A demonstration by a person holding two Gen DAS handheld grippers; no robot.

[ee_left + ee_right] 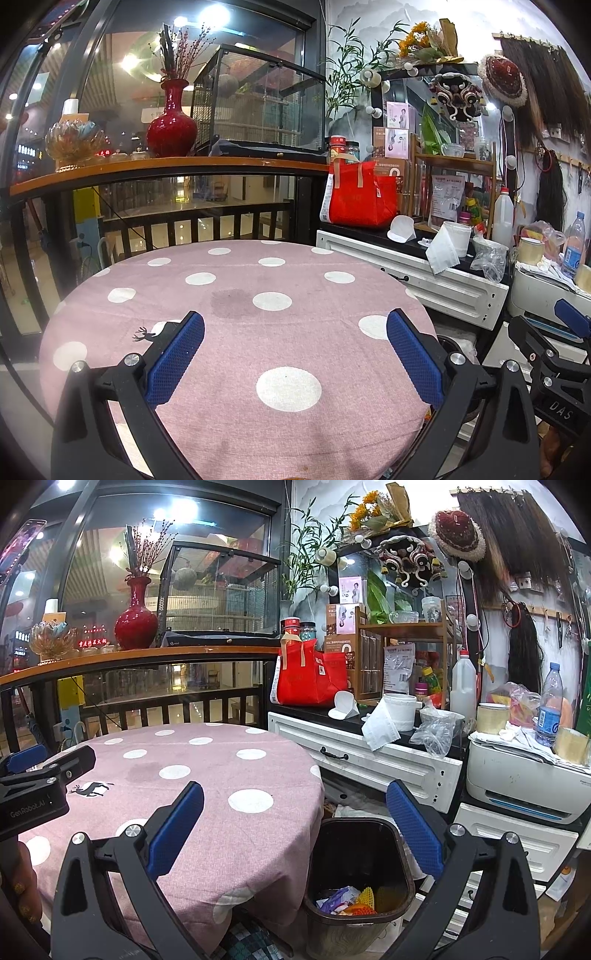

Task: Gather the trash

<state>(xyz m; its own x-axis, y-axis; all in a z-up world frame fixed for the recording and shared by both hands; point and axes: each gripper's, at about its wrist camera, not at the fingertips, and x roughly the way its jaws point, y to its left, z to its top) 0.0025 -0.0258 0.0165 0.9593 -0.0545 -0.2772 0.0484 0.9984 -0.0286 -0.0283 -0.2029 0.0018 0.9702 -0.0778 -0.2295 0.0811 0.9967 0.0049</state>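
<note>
A round table with a pink polka-dot cloth [236,295] [207,775] fills the foreground; no loose trash lies on it. My left gripper [295,332] hangs open over the cloth with nothing between its blue pads. Beside the table on the floor stands a dark brown trash bin [354,849], holding trash [351,901]: wrappers and yellow and orange foam netting. My right gripper [295,812] is open above the table's right edge and the bin's rim, holding nothing. The left gripper's body [33,790] shows at the left edge of the right wrist view.
A white cabinet [369,760] stands right of the table, bearing a red bag [310,679], a tissue roll [399,710], crumpled clear plastic [436,731] and bottles. A white printer [524,775] sits farther right. A shelf with a red vase [171,122] and a black railing lie behind.
</note>
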